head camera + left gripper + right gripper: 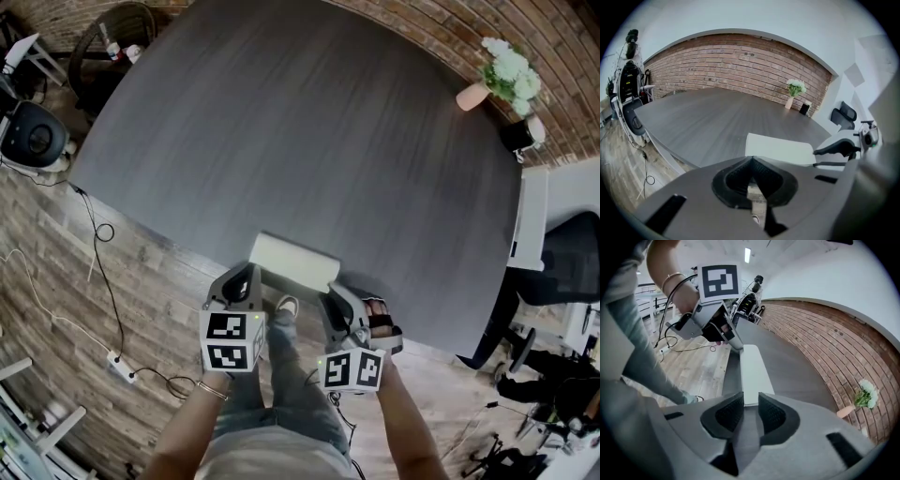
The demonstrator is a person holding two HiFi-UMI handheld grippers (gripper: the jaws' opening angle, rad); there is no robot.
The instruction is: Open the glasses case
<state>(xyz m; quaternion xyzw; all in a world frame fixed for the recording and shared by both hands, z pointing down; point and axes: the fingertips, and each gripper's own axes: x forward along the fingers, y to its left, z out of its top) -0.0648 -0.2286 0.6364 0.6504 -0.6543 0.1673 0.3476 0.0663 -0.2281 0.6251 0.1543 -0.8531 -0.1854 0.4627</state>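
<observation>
Our left tool [751, 160] has its black ribbed pads pressed together at the tips, with nothing between them. Our right tool [750, 401] has its jaws apart, and one short end of the pale, oblong glasses case [752, 373] sits right at the mouth of that gap, at 12 o'clock. We cannot tell whether the pads touch it. The case lies flat and closed near the 6 o'clock edge of the dark grey wood-grain counter [300, 131]. The left tool is just beside the case's other end, with the case at its 1 o'clock. Far across the counter, at 2 o'clock in the head view, a pink vase of white flowers [506, 77] stands by the brick wall [441, 37].
</observation>
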